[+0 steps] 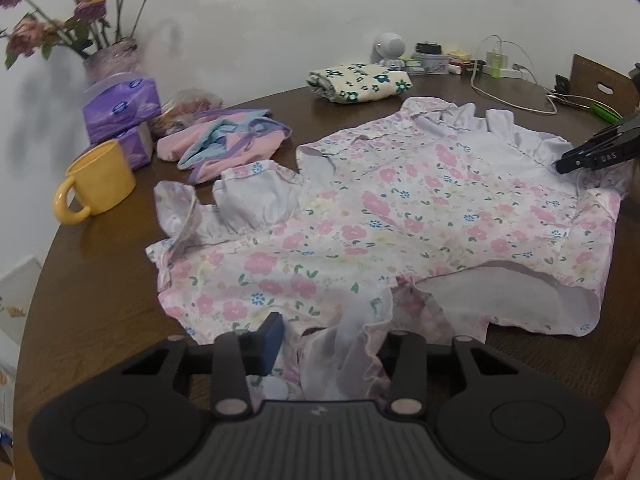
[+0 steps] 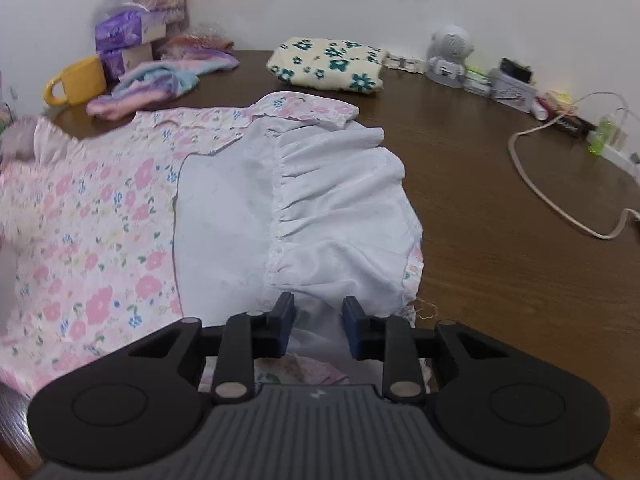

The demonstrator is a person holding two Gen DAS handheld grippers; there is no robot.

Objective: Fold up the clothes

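Note:
A pink floral garment with white frilled sleeves lies spread across the brown round table. My left gripper sits at its near hem. One blue pad shows and the other is hidden by a raised frill standing between the fingers; a dark gap separates the pad from the cloth. My right gripper is at the white frilled sleeve, its jaws apart with fabric in the gap. In the left wrist view, the right gripper rests at the sleeve on the far right.
A yellow mug, purple tissue packs and a vase of roses stand at the left. A crumpled pink and blue garment and a folded cream floral cloth lie behind. A white cable and small items line the wall.

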